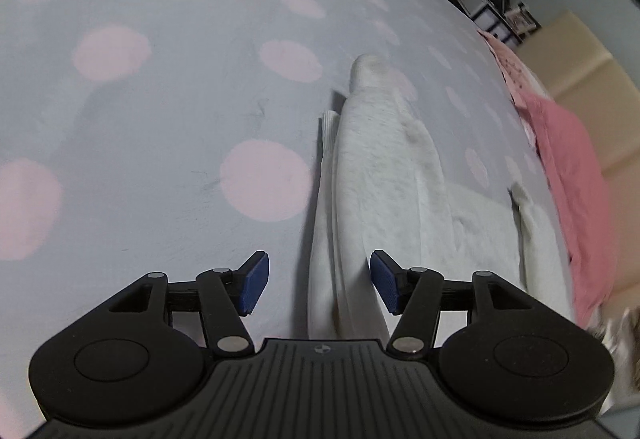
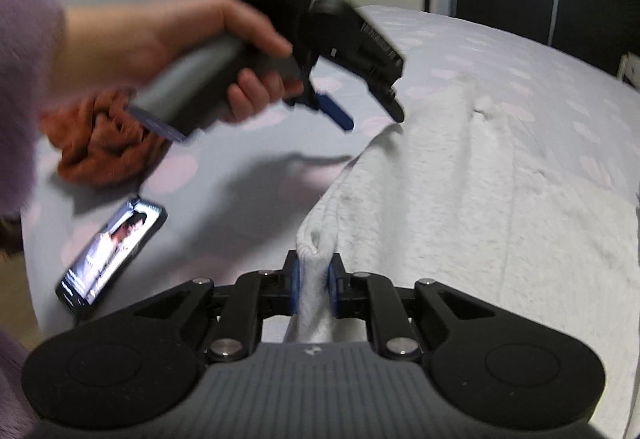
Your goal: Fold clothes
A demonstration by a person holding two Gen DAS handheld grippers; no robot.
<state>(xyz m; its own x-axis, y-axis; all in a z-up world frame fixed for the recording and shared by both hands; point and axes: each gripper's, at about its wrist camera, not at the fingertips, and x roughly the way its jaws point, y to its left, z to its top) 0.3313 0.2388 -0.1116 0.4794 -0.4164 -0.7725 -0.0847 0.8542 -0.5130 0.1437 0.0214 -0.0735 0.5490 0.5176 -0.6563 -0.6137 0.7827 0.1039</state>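
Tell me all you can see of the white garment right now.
The white garment looks like soft, fuzzy fleece, spread mostly flat and slightly wrinkled on the dotted bedsheet. A ribbed hem edge is bunched and pinched between the pads of the right gripper, lifted a little off the bed. In the left wrist view a long folded part, perhaps a sleeve, runs away from the open left gripper, which grips nothing.

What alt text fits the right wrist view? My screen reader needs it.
The right gripper pinches a white garment on a spotted bedsheet. The left gripper, hand-held, hovers open near its far edge; a phone lies left.
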